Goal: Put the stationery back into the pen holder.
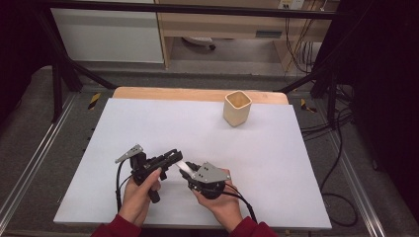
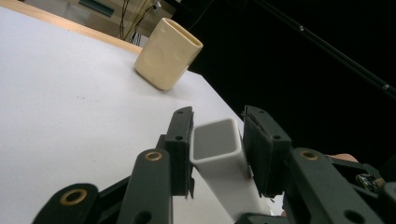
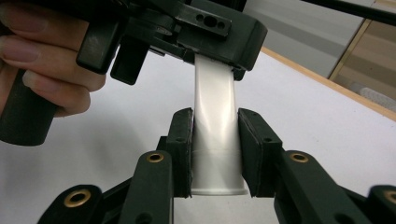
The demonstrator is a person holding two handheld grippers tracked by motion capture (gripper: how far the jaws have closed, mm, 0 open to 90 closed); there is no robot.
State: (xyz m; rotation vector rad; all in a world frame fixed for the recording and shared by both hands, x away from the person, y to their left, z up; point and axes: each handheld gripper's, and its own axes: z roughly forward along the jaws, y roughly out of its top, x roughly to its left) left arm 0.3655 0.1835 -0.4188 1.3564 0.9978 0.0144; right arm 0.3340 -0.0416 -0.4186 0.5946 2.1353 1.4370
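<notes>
A small white square cup [image 1: 184, 166] is held above the near part of the white table top [image 1: 163, 123], between both grippers. My left gripper [image 1: 174, 157] pinches the cup's open end [image 2: 217, 144], its pads on two opposite walls. My right gripper [image 1: 190, 173] is shut on the other end [image 3: 215, 154], near the flared rim. In the right gripper view the left gripper [image 3: 212, 32] and the hand holding it sit just above the cup. A hand holds each gripper.
A beige square cup [image 1: 237, 108] stands upright at the far right of the table [image 2: 56, 107], well away from both grippers. A wooden strip [image 1: 197, 94] runs along the far edge. Cables [image 1: 336, 163] lie on the floor to the right.
</notes>
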